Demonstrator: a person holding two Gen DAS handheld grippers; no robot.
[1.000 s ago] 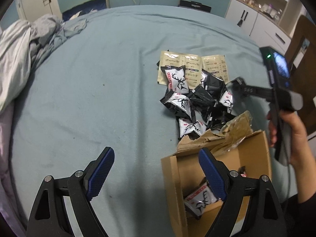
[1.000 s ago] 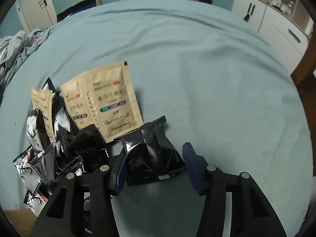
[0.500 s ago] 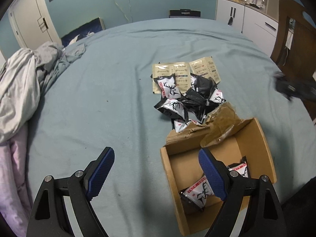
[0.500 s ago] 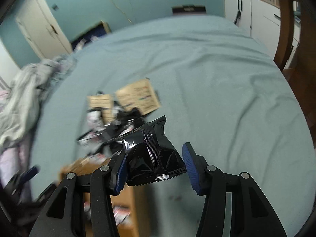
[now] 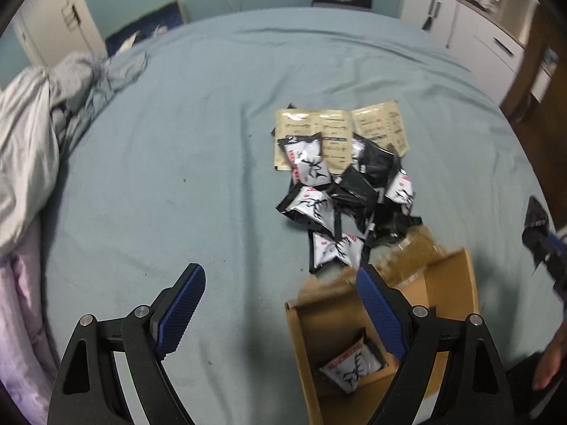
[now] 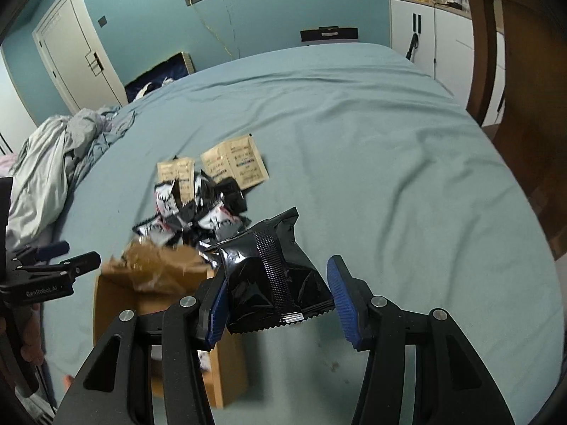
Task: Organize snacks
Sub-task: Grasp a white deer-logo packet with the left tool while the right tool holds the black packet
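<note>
Holding: right gripper (image 6: 278,299) fingers grasp black packet (image 6: 273,276) above cardboard box (image 6: 117,297).
Left gripper (image 5: 280,313): fingers released, beside box.

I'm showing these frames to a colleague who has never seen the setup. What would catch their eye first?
Probably the black snack packet held up between the right gripper's blue pads, just right of the open cardboard box. Next, the heap of black-and-white deer-print packets on the teal bedsheet, tan sachets at its far edge. The left gripper hovers open and empty beside the box.
</note>
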